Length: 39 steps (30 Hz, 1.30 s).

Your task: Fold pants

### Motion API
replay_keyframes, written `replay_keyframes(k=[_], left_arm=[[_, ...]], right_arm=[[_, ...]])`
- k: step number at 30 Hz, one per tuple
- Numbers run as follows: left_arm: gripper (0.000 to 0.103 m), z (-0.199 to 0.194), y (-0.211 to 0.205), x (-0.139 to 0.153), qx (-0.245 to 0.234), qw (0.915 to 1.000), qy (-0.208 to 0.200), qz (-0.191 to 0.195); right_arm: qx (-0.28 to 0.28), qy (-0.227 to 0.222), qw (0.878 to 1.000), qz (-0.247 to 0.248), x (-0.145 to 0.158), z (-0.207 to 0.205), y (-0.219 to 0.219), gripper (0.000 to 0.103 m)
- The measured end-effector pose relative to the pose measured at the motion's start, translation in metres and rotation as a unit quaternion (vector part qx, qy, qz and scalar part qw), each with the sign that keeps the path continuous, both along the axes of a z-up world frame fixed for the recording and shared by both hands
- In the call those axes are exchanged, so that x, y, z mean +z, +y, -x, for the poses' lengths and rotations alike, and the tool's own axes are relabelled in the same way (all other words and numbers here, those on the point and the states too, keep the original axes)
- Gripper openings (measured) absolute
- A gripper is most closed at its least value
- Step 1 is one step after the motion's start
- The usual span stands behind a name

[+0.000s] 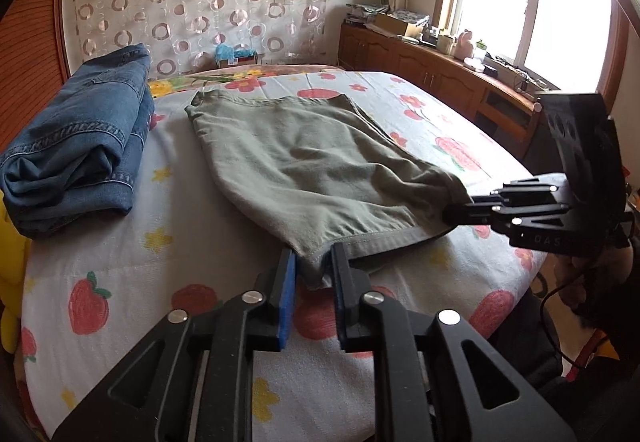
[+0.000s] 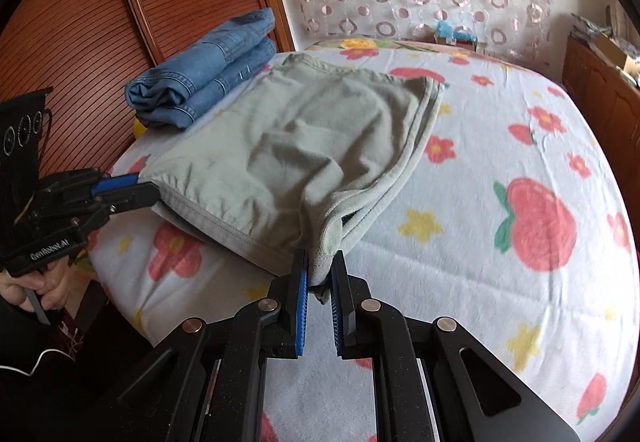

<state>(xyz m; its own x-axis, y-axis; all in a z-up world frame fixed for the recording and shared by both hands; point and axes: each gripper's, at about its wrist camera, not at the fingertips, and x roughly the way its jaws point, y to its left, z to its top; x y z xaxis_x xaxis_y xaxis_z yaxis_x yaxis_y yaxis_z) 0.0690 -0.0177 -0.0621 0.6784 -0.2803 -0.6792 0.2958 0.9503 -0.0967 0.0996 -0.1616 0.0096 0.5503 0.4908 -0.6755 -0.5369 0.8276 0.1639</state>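
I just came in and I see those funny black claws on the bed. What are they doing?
A person is folding pants with two handheld grippers. The left gripper and the right gripper each pinch a near corner of the green pants, which lie on the flowered bed, already folded over into a short rectangle. The near edge is lifted a little. A folded pair of jeans sits off to the left by the wooden headboard.

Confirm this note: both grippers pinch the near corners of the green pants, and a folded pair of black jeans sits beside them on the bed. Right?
Not quite. The jeans are blue denim, not black, as the left wrist view shows. The rest holds: the left gripper and right gripper pinch the near corners of the green pants on the bed.
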Motion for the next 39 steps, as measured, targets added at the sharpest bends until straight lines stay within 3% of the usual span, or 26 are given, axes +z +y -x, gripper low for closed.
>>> replay_keyframes(k=[4,13,20,30,33,39], left_arm=[[0.044,-0.003,0.003,0.001,0.010,0.9999,-0.003,0.002],[0.046,-0.015,0.003,-0.019,0.020,0.9994,0.024,0.015],[0.037,-0.012,0.010,-0.029,0.027,0.9984,0.038,0.033],[0.036,0.001,0.009,-0.035,0.037,0.9981,0.034,0.036],[0.022,0.004,0.008,-0.035,0.027,0.9980,0.034,0.046],[0.012,0.008,0.009,-0.027,0.021,0.9977,0.024,0.061]], right_arm=[[-0.003,0.003,1.000,-0.004,-0.003,-0.006,-0.002,0.010],[-0.010,-0.009,1.000,-0.004,-0.015,0.008,0.000,0.010],[-0.010,-0.014,1.000,-0.014,-0.020,0.015,-0.007,0.010],[-0.015,-0.010,1.000,-0.022,-0.020,0.018,-0.010,0.011],[-0.016,-0.009,1.000,-0.024,-0.019,0.018,-0.010,0.011],[-0.009,-0.009,1.000,-0.018,-0.017,0.018,-0.008,0.011]])
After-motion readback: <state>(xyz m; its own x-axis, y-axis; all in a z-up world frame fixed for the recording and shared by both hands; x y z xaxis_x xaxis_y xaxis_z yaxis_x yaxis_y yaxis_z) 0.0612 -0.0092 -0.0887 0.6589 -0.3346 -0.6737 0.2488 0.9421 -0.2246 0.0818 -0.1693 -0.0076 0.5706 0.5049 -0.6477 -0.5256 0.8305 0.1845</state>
